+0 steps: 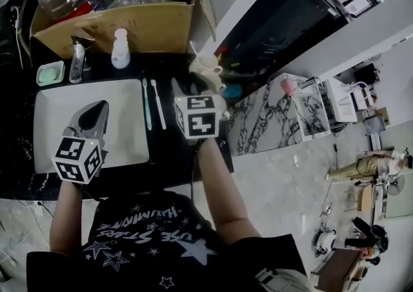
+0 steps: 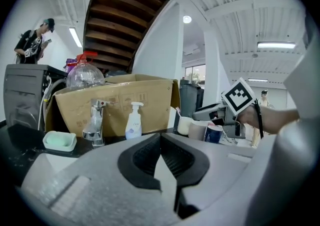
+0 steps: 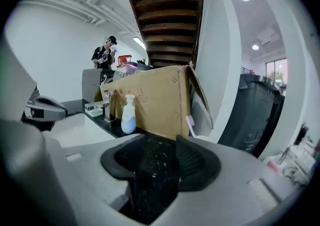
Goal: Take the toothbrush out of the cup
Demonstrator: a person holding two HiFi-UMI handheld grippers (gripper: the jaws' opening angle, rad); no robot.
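Observation:
Two toothbrushes [image 1: 146, 104] [image 1: 158, 104] lie side by side on the black counter, right of the white sink [image 1: 58, 106]. Pale cups [image 1: 208, 68] stand at the counter's far right corner, and one holds a toothbrush [image 1: 193, 48] that leans against the box. Its head [image 3: 190, 122] shows just past my right jaws. My right gripper [image 1: 184, 90] hovers over the counter between the lying brushes and the cups. It is open, with nothing between its fingers [image 3: 161, 142]. My left gripper [image 1: 102, 106] hangs over the sink, its tips together and empty [image 2: 160, 137].
A cardboard box [image 1: 129, 26] full of plastic bottles stands behind the sink. In front of it are a faucet [image 1: 77, 58], a soap dish [image 1: 50, 73] and a white pump bottle [image 1: 120, 48]. The counter's right edge drops off just past the cups. A person [image 2: 32, 45] stands far back.

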